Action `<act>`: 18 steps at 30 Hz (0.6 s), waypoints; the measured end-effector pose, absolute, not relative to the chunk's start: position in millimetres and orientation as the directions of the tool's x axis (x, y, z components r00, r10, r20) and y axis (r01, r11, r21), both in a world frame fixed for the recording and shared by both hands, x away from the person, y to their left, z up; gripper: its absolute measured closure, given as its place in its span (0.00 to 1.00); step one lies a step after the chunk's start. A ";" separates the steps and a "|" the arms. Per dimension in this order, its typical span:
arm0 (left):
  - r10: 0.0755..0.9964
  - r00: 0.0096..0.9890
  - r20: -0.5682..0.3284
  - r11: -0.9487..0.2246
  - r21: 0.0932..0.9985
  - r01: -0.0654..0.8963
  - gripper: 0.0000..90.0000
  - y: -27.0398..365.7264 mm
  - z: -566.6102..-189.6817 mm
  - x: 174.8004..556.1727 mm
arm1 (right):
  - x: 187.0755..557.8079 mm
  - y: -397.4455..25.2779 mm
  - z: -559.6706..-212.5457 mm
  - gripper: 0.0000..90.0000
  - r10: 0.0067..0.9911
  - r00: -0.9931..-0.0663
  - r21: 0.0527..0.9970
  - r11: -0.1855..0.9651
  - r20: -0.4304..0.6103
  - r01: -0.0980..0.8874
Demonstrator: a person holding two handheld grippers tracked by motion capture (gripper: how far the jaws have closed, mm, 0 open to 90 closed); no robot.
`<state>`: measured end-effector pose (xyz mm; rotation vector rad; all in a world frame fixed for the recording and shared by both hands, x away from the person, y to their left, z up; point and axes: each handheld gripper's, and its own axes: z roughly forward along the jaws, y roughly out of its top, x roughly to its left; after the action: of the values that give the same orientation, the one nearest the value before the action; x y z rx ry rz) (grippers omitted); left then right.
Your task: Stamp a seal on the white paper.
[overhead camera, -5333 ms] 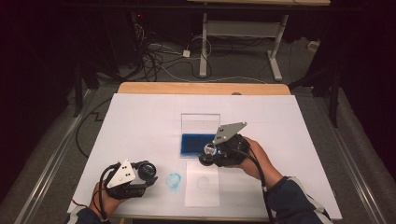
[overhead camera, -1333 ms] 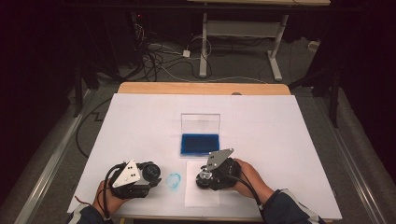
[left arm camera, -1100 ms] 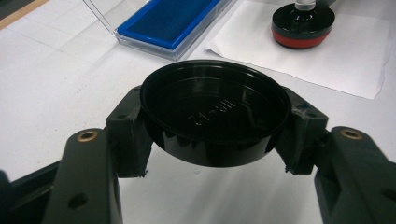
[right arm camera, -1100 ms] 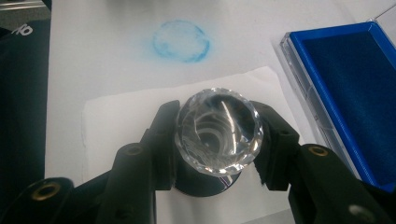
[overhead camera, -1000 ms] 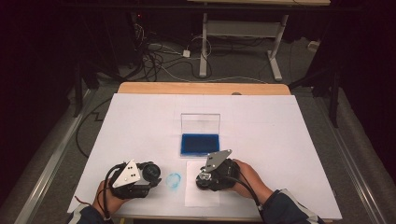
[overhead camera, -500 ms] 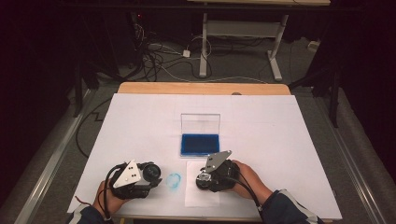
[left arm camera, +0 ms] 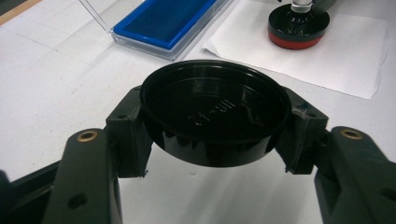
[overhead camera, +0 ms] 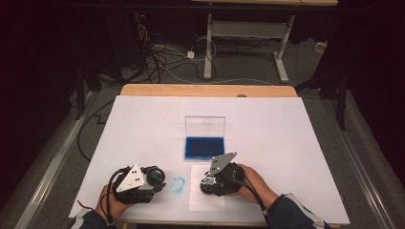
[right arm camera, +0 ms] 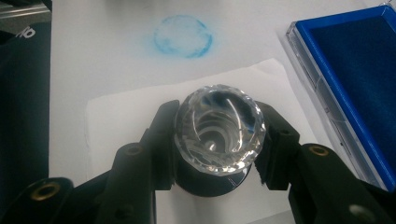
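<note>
right gripper clenched on round stamp with faceted clear knob | axis upright, base directly below jaws on white paper sheet | left gripper grasping shallow black round cap, beside it

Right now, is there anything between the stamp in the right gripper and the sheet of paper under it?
Nothing visible. The right gripper holds the stamp directly over the bare paper; the ink pad lies off to the side.
</note>
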<state>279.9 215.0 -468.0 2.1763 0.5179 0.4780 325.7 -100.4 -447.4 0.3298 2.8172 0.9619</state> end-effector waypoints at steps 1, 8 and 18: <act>0.514 0.843 0.158 -0.572 0.795 0.200 0.40 215.1 -468.1 279.9 | 325.9 -100.5 -447.6 0.63 0.256 -0.965 0.620 0.767 -0.058 0.166; 0.513 0.844 0.155 -0.571 0.796 0.201 0.40 215.7 -468.2 280.1 | 324.5 -99.0 -446.3 0.63 0.254 -0.964 0.605 0.780 -0.075 0.158; 0.512 0.845 0.153 -0.570 0.797 0.201 0.40 215.8 -468.3 280.2 | 324.6 -98.7 -446.1 0.63 0.252 -0.965 0.604 0.782 -0.076 0.156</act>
<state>280.2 215.8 -468.3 2.1753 0.5173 0.4701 324.6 -98.7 -446.1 0.3248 2.8193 0.9359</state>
